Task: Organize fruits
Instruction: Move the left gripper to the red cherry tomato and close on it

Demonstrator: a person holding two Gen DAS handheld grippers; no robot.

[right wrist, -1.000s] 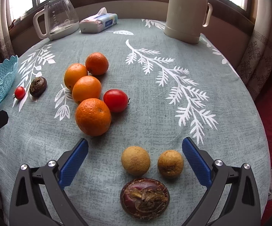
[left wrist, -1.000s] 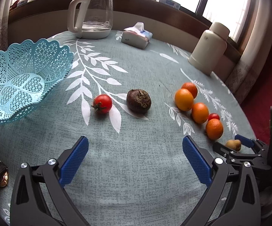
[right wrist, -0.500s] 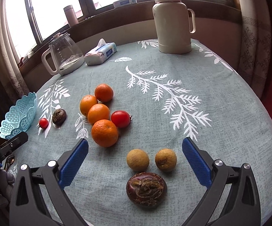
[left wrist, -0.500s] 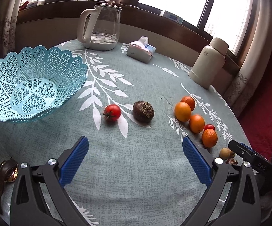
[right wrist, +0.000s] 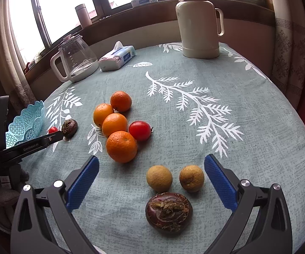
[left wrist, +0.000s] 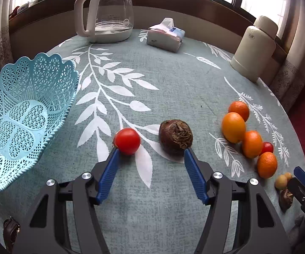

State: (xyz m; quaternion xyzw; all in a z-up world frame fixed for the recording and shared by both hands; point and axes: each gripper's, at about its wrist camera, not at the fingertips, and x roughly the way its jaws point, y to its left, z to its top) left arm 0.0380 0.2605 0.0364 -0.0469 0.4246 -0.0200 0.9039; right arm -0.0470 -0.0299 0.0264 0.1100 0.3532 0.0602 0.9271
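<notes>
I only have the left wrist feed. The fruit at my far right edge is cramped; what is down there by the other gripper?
Observer: In the right wrist view, two yellowish round fruits lie side by side, with a dark purple fruit in front of them.
Operator: Is the right gripper holding any of them?
Observer: No. The right gripper is open, with those three fruits lying between its fingers, untouched.
Operator: I count three oranges and one small tomato there. Correct?
Observer: Four oranges, in a touching cluster, with a red tomato against them.
</notes>
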